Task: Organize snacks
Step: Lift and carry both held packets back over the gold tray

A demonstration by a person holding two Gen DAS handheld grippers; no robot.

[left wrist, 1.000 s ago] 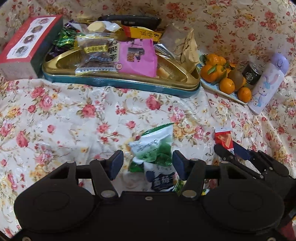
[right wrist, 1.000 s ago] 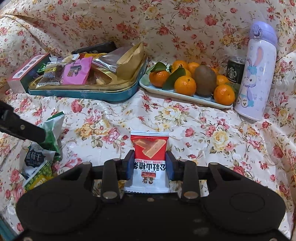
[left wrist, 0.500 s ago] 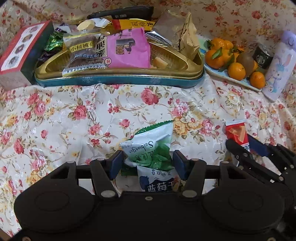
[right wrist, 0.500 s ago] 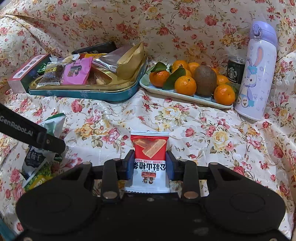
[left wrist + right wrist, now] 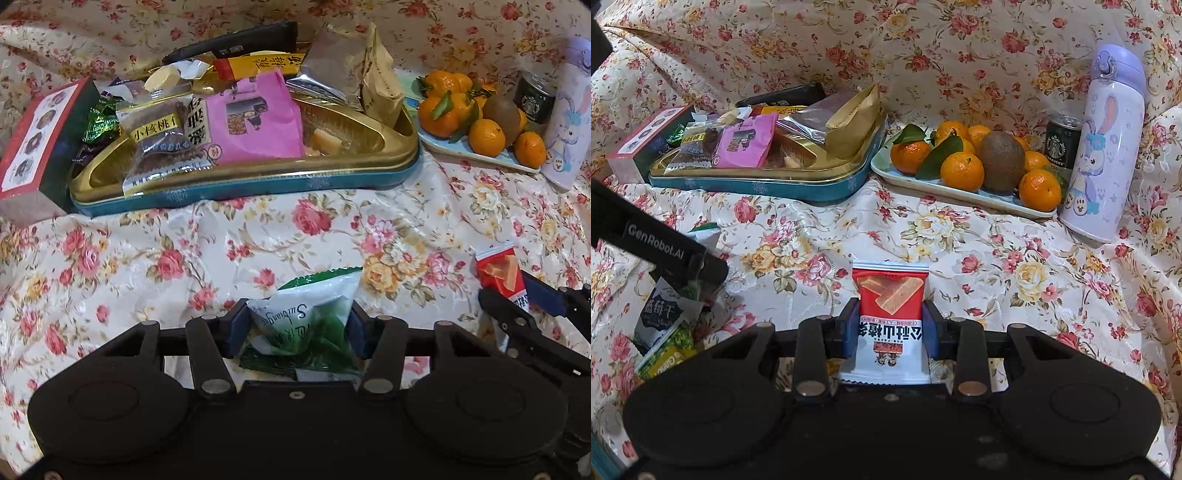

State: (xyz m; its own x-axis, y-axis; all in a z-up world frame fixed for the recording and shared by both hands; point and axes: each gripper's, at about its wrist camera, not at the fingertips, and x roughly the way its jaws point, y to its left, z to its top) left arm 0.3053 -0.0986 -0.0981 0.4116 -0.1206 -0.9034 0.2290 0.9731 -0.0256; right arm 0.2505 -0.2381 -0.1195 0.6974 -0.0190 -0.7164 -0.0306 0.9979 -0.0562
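Note:
My left gripper (image 5: 295, 328) is shut on a green and white snack packet (image 5: 310, 317), held above the floral cloth. My right gripper (image 5: 890, 328) is shut on a red and white snack packet (image 5: 890, 314), which also shows at the right of the left wrist view (image 5: 500, 273). A gold tin tray with a teal rim (image 5: 258, 184) lies beyond, piled with snack packets; it also shows in the right wrist view (image 5: 768, 182). More packets (image 5: 661, 325) lie on the cloth under the left gripper's arm (image 5: 653, 240).
A red and green box (image 5: 33, 136) stands left of the tray. A plate of tangerines and a kiwi (image 5: 960, 192), a Starbucks can (image 5: 1062, 146) and a purple bunny bottle (image 5: 1108, 147) stand to the right. Floral cloth (image 5: 184, 251) covers the surface and backdrop.
My left gripper has closed on the green packet and lifted it, moving toward the tray. My right gripper has kept still with the red packet.

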